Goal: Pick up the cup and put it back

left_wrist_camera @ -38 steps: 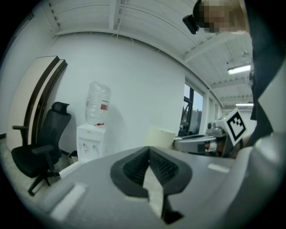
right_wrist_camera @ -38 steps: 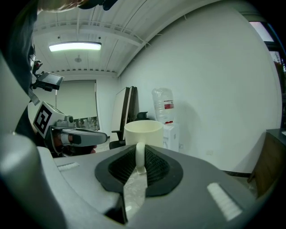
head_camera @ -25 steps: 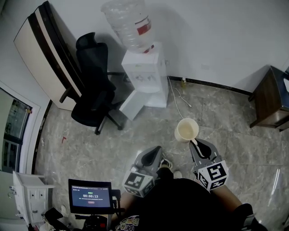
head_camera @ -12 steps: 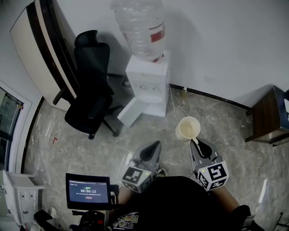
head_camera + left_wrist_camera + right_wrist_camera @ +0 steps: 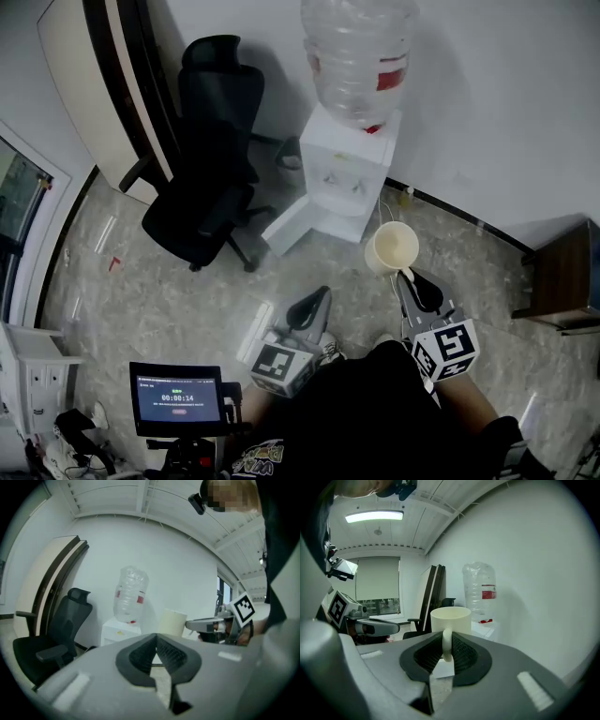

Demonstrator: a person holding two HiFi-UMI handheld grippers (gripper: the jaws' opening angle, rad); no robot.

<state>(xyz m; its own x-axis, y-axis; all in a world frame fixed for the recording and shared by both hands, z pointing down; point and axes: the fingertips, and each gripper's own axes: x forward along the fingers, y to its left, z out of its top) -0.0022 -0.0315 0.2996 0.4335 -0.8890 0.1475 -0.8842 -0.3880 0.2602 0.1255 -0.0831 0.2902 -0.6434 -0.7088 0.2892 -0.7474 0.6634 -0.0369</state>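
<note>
A cream mug hangs upright in the air above the marble floor, in front of the white water dispenser. My right gripper is shut on the mug's handle; in the right gripper view the handle sits pinched between the dark pads, with the mug's body just beyond them. My left gripper is held level to the mug's left, apart from it, its jaws shut with nothing between them. The left gripper view shows the mug and the right gripper off to its right.
A large bottle tops the dispenser, whose lower door stands ajar. A black office chair stands left of it, a dark wooden cabinet at the right wall. A small monitor and a white drawer unit are at lower left.
The person has stepped closer to the water dispenser, which now sits larger and nearer the mug. The right gripper keeps its hold on the mug; the left stays beside it.
</note>
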